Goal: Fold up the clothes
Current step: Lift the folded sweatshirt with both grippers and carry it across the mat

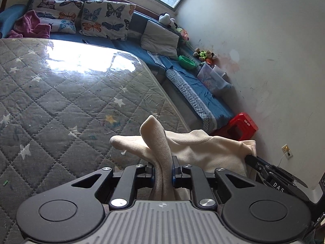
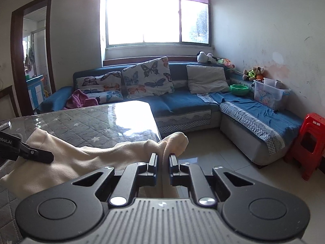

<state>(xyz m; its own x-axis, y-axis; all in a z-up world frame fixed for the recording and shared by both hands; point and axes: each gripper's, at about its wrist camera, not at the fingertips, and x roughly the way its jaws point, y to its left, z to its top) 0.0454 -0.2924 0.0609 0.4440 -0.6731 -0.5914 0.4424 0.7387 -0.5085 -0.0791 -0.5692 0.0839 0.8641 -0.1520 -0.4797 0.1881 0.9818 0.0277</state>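
A cream fleece garment [image 1: 195, 148] hangs stretched between my two grippers above the near edge of the quilted grey table [image 1: 61, 101]. My left gripper [image 1: 163, 163] is shut on one bunched end of it, a fold sticking up past the fingers. In the right wrist view the same cream garment [image 2: 85, 158] runs leftward from my right gripper [image 2: 163, 158], which is shut on its other end. The left gripper's black finger [image 2: 36, 155] shows at the left, clamped on the cloth. The right gripper's finger [image 1: 264, 166] appears at the right of the left wrist view.
A blue L-shaped sofa [image 2: 182, 101] with butterfly cushions [image 2: 148, 77] wraps behind and right of the table [image 2: 91, 122]. A pink cloth [image 2: 81, 99] lies on the sofa. A red plastic stool [image 2: 310, 142], a clear box [image 2: 270, 95] and a green bowl [image 2: 239, 89] stand at the right.
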